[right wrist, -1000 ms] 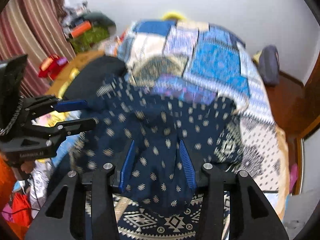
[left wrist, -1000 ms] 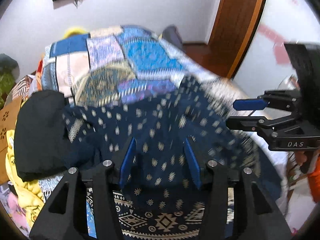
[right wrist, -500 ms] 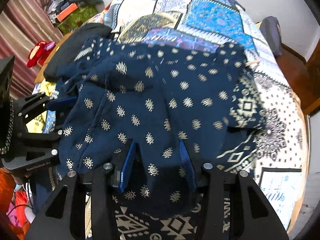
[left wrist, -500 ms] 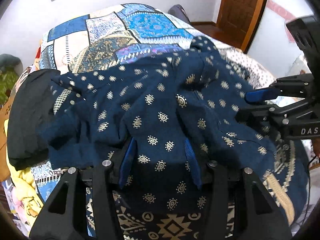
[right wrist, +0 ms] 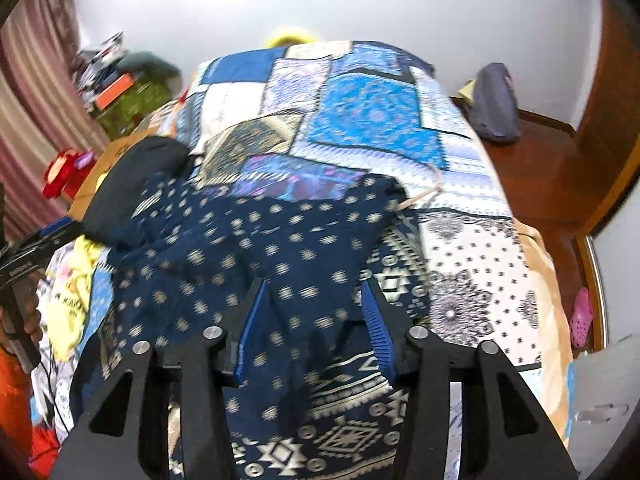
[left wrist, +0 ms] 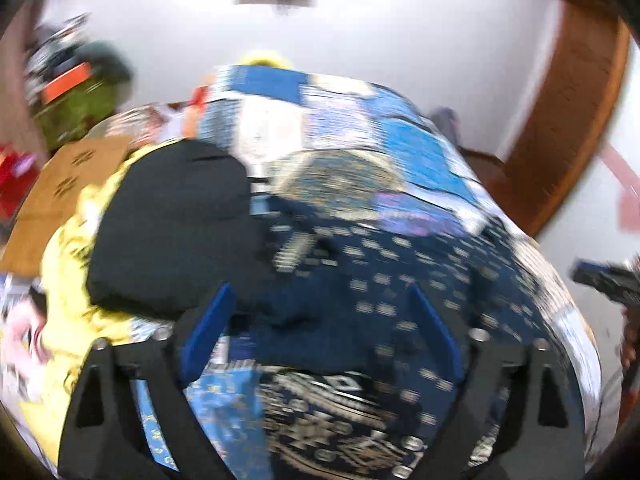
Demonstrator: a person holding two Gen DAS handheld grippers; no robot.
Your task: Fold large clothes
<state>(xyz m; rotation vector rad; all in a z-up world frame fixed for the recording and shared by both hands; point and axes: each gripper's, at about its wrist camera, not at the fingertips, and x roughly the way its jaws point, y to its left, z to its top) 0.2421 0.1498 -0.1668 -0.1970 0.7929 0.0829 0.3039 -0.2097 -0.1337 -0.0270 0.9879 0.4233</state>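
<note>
Across the bed (right wrist: 472,184) lies the navy garment (right wrist: 256,248), rumpled, its hem toward the cameras. Left of it sits a black bundle (left wrist: 168,232). Above its near edge, the left gripper (left wrist: 320,320) hovers with jaws wide and empty. The right gripper (right wrist: 312,316) hangs level, half-spread; whether it pinches cloth I cannot tell.

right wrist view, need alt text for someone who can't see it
A navy patterned garment lies rumpled across a bed with a blue patchwork bedspread, seen from just behind the right claw, whose blue-padded fingers stand apart with the cloth draped between them. A black garment sits at the bed's left edge, where the left claw pokes into view.
</note>
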